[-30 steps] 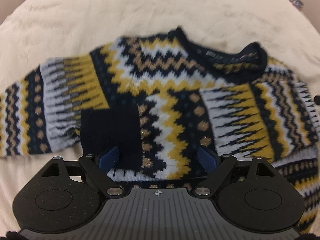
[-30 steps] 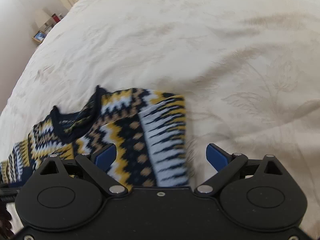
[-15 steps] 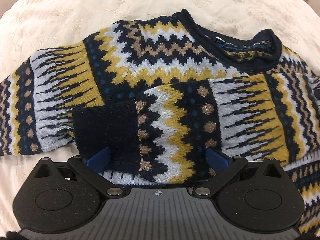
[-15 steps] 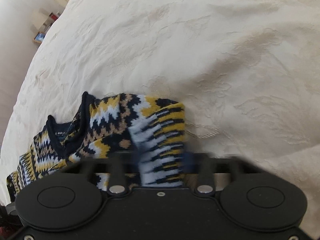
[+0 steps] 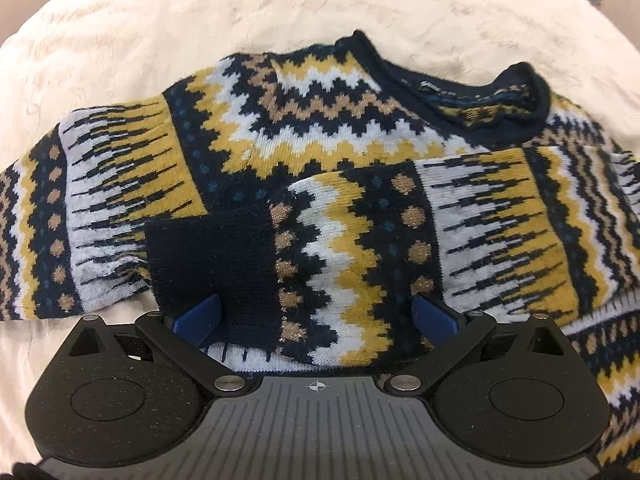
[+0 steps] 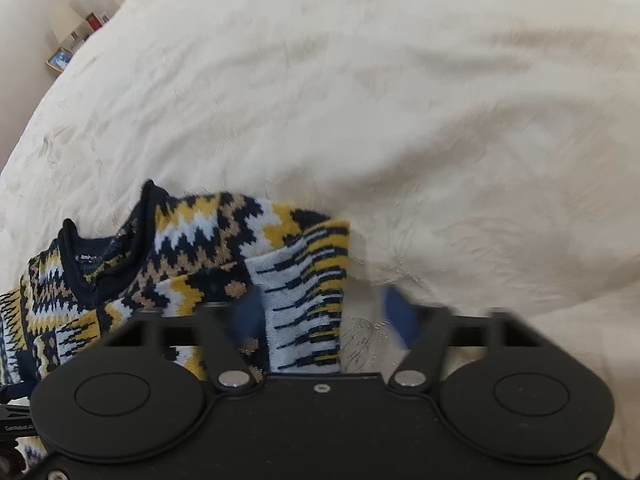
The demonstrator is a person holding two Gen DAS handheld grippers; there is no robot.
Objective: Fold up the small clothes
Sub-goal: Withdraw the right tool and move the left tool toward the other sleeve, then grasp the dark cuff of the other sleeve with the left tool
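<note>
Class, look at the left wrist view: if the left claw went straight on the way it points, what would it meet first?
Most likely the folded sleeve of the sweater, lying across the body between the open claw's blue fingers. Depth is unclear, but nothing else shows in that line.

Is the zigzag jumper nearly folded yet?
Partly. One sleeve already lies folded across the sweater front on the bedspread. Neither gripper holds anything: left gripper and right gripper are open. The other sleeve still sticks out; the body isn't folded.

Soft even light, fisheye bend (right view motion-blurred)
</note>
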